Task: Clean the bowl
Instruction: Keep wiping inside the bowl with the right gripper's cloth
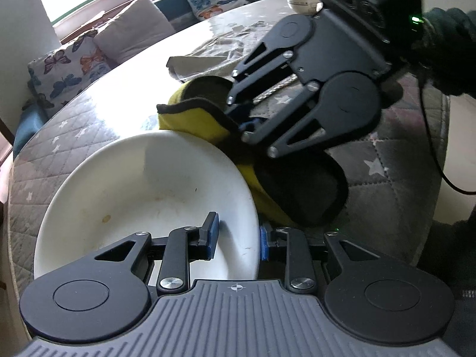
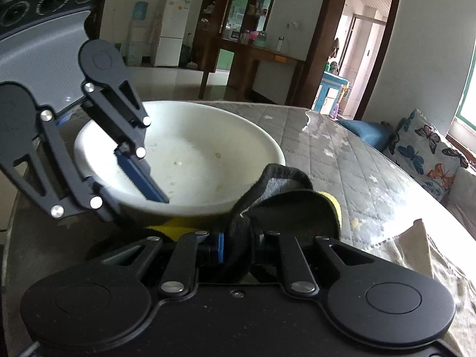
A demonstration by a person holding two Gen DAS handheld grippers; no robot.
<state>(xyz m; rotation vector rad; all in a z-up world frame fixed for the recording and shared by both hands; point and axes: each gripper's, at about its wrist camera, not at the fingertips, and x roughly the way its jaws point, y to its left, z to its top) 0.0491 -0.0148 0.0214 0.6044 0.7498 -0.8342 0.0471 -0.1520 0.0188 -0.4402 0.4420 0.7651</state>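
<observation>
We note a quilted table cover [image 1: 89, 113]; only the right wrist view shows the fridge [image 2: 172, 31]. The left gripper [image 1: 238, 239] clamps the smooth white bowl [image 1: 142, 196] rim; the right gripper [image 2: 238, 247] pinches a fuzzy yellow-black cloth [image 2: 285, 199].

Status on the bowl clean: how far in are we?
Done: left tongs clamp the white bowl by its rim; right tongs are shut on the yellow-and-black cloth. In hand: cloth sits outside the bowl, against its rim. Left: all the wiping. Specks and a brownish stain remain inside.
</observation>
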